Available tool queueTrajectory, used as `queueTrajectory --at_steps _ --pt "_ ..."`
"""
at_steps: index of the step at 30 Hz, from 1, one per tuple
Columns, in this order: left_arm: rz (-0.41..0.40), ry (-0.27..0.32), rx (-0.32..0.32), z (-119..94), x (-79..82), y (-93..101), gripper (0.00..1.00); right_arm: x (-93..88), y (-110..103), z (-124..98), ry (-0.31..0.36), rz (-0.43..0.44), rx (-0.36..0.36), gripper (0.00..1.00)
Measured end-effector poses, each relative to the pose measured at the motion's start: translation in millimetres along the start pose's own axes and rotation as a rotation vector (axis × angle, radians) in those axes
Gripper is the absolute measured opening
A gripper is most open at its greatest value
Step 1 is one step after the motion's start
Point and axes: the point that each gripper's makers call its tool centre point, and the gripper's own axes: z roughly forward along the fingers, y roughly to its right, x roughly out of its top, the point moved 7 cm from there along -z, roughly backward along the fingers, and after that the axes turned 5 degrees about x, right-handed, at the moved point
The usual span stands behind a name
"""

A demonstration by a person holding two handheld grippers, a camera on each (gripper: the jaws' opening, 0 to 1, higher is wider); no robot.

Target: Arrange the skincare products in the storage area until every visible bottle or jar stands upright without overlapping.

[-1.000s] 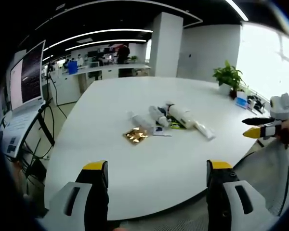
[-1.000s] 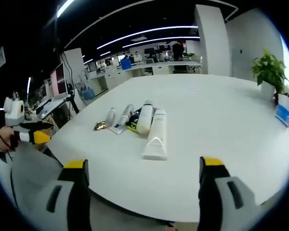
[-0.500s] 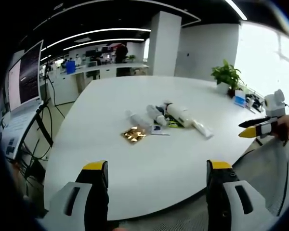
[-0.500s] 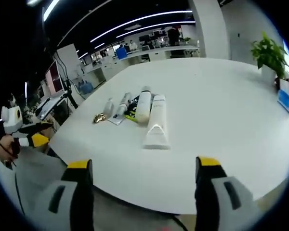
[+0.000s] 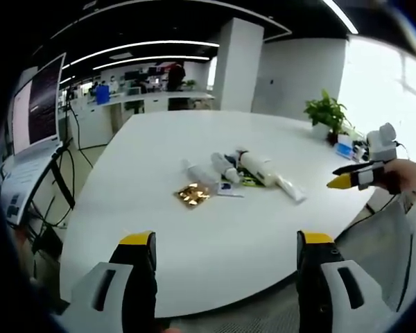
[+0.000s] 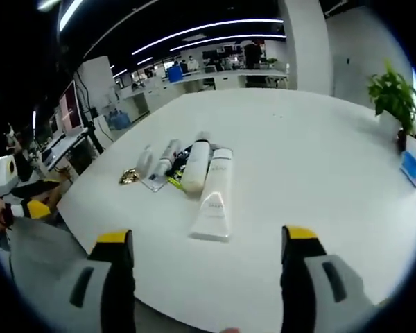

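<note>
Fingers: the left gripper (image 5: 222, 260) has its two yellow-tipped fingers (image 5: 136, 239) spread wide at the bottom of the left gripper view, with nothing between them. The right gripper (image 6: 202, 253) is likewise spread and empty at the bottom of the right gripper view; its tips also appear at the right edge of the left gripper view.

Change: compared with one second ago, the right gripper view has closed in on the products; the large white tube (image 6: 213, 198) now sits lower and nearer the frame centre. In the left gripper view, the right gripper's tips have shifted from the far right toward the table (image 5: 194, 236). The products themselves have not moved. Judgement: this is an approach phase; no item has been stood up, so the task is at its start.

Task objects: the products form one cluster at the centre of the table. All lie flat: the large white tube, a white bottle (image 6: 195, 165) touching it on the left, two smaller tubes (image 6: 163, 158) beyond, and a gold foil packet (image 5: 193, 195) at the cluster's near edge in the left gripper view. Several touch or overlap.

Containers: no tray, box or bin is visible; the products rest directly on the table surface.
</note>
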Motion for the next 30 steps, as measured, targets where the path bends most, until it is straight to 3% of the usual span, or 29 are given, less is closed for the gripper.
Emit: queueTrajectory --at_steps 12,17,30 --pt "-0.028 0.004 0.0 0.4 0.3 -3.5 0.8 7.1 6.2 34.3 -0.051 -0.057 0.025 0.85" --pt "-0.041 0.002 -0.004 1.7 -0.2 -5.8 0.81 2.5 12.0 58.1 -0.103 -0.094 0.024 0.82" --pt "-0.041 -0.018 -0.008 5.8 -4.6 -10.7 0.81 -2.1 7.8 90.5 -0.169 -0.208 0.014 0.72"
